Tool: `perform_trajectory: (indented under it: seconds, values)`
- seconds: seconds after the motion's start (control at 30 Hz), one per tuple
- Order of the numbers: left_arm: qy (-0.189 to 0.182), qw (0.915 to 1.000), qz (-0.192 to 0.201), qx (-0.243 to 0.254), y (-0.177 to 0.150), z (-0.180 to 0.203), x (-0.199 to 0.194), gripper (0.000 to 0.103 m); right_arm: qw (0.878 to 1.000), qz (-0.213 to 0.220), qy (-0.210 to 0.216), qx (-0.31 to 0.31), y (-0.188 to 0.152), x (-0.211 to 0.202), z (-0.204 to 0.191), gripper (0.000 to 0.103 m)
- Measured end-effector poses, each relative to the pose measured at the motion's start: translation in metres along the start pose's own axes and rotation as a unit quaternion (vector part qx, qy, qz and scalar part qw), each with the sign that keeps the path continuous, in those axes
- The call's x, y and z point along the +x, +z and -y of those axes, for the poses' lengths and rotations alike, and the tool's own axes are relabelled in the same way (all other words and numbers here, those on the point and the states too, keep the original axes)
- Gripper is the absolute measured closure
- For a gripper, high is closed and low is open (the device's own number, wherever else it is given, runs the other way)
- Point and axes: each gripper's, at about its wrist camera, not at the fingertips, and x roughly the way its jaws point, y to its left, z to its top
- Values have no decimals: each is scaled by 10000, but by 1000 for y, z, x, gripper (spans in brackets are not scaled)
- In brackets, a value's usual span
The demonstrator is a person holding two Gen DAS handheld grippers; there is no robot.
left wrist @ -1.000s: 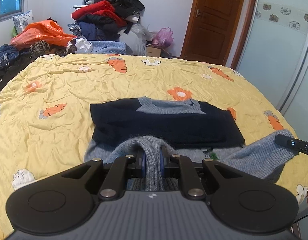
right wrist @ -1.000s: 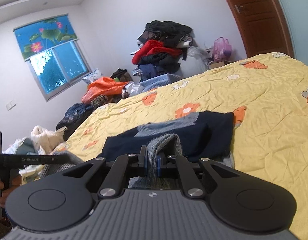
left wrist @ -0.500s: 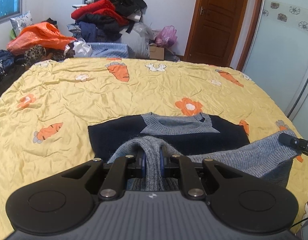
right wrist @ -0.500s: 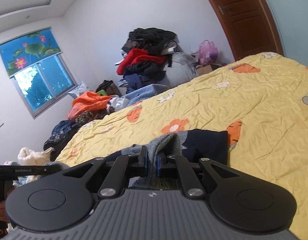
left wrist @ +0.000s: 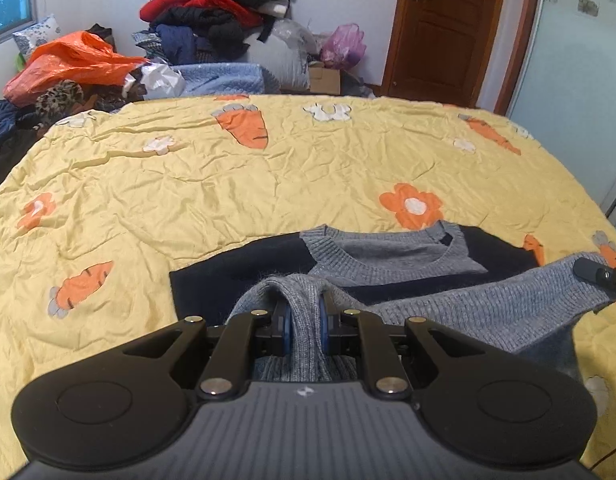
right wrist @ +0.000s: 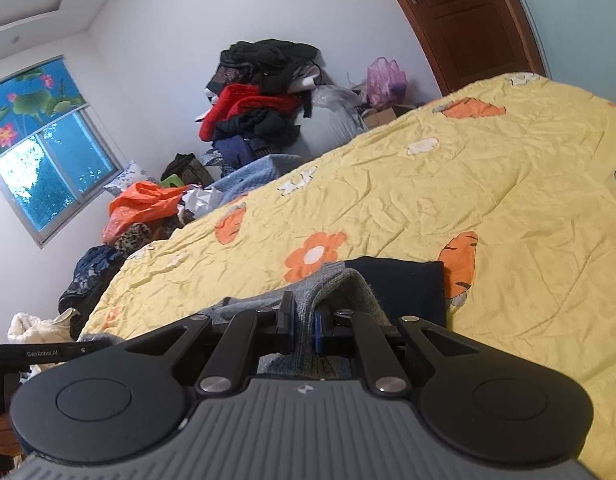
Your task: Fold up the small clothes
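A small navy and grey knit sweater (left wrist: 388, 264) lies on the yellow bedspread (left wrist: 187, 184), collar toward the far side. My left gripper (left wrist: 304, 320) is shut on the grey hem (left wrist: 303, 300) and holds it lifted above the navy body. The grey fabric stretches right to my right gripper's tip (left wrist: 600, 276). In the right wrist view my right gripper (right wrist: 303, 326) is shut on the grey hem (right wrist: 336, 284), with the navy body (right wrist: 404, 284) beyond it. The left gripper's side (right wrist: 43, 354) shows at the left edge.
A tall pile of clothes (left wrist: 219, 12) and an orange bag (left wrist: 71, 64) stand beyond the bed's far edge. A wooden door (left wrist: 452, 28) is at the back right. A window (right wrist: 39, 148) is on the left wall.
Both grippers have carried the grey hem forward over the navy body toward the collar. More of the navy part is now covered. Both stay shut on the fabric.
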Motion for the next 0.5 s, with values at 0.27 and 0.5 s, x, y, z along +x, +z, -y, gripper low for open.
perform_trajectory:
  seconds: [0.27, 0.5]
  values:
    - [-18, 9989, -477, -7, 9, -9, 57, 88, 9985, -375, -131, 382, 3, 47, 16, 86]
    - [-225, 9929, -815, -832, 14, -47, 85, 69, 9949, -679, -184, 725, 9, 77, 32, 81]
